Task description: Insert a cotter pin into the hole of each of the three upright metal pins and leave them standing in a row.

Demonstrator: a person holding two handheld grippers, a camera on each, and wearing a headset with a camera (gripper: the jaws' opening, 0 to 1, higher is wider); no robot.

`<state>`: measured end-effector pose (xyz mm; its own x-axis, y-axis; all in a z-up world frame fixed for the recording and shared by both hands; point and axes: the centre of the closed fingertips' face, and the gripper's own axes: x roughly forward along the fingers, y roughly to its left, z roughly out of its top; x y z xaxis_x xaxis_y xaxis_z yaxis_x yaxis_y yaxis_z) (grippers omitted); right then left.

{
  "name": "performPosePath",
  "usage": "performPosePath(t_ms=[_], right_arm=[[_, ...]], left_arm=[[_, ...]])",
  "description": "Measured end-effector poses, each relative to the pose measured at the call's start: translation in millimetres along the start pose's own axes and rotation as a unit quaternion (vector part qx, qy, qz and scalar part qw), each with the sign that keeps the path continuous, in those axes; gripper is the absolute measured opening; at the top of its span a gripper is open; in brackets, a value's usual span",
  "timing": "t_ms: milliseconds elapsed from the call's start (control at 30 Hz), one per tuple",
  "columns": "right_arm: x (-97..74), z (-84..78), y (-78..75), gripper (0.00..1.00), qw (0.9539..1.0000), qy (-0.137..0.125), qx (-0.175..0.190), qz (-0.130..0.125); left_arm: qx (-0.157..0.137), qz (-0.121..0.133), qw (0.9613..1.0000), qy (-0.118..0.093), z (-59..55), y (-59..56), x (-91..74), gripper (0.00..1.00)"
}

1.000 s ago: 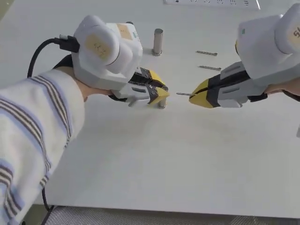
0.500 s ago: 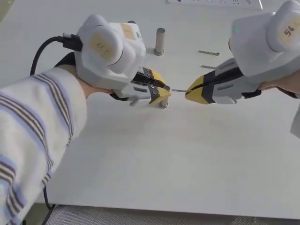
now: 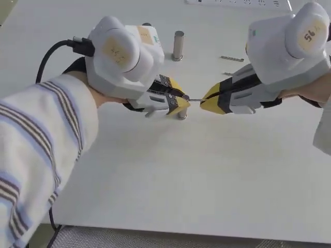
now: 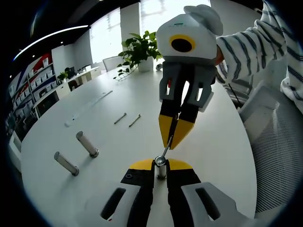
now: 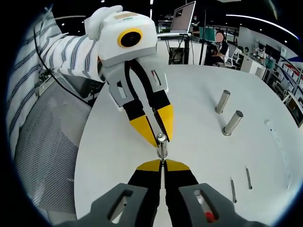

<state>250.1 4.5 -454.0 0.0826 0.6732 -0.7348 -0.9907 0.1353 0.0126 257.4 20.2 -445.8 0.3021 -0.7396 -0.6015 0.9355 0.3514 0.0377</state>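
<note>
My left gripper (image 3: 177, 104) is shut on an upright metal pin (image 3: 181, 110) that stands on the white table; in the left gripper view the metal pin (image 4: 161, 166) sits between my yellow tips. From the right, my right gripper (image 3: 203, 101) is shut on a thin cotter pin (image 3: 194, 99), held level. The cotter pin's tip touches the metal pin's top; whether it is in the hole I cannot tell. In the right gripper view the metal pin (image 5: 162, 144) stands just ahead of the right gripper (image 5: 162, 165). A second upright pin (image 3: 178, 45) stands farther back, with a third pin (image 4: 66, 163) beside it.
Two spare cotter pins (image 3: 231, 58) (image 5: 232, 189) lie flat on the table at the back right, near the right gripper. A white power strip (image 3: 232, 2) runs along the far edge. A black cable (image 3: 49, 54) trails from the left gripper. The table's near edge (image 3: 181, 232) is close.
My right gripper has moved left with the cotter pin, closing the gap until the pin's tip meets the top of the held metal pin. The left gripper has stayed put.
</note>
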Motion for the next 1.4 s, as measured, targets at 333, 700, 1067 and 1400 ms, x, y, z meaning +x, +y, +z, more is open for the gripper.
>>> performPosePath(t_ms=[333, 700, 1067, 1400], right_arm=[[4.1, -0.4, -0.8, 0.0, 1.0, 0.004, 0.003, -0.004], [15.8, 11.7, 2.1, 0.0, 1.0, -0.001, 0.001, -0.002], [12.3, 12.0, -2.1, 0.16, 0.9997, -0.01, -0.015, -0.019], [2.3, 7.4, -1.2, 0.04, 0.9997, -0.009, -0.02, -0.013]], left_arm=[[-0.007, 0.003, 1.0, 0.001, 0.3, -1.3, -0.4, 0.05], [-0.013, 0.004, 0.9999, 0.002, 1.6, -1.4, -1.2, 0.05], [-0.015, 0.01, 0.9998, 0.003, 3.6, -1.4, 0.0, 0.06], [-0.011, 0.011, 0.9998, 0.01, 3.0, -2.2, 1.3, 0.06]])
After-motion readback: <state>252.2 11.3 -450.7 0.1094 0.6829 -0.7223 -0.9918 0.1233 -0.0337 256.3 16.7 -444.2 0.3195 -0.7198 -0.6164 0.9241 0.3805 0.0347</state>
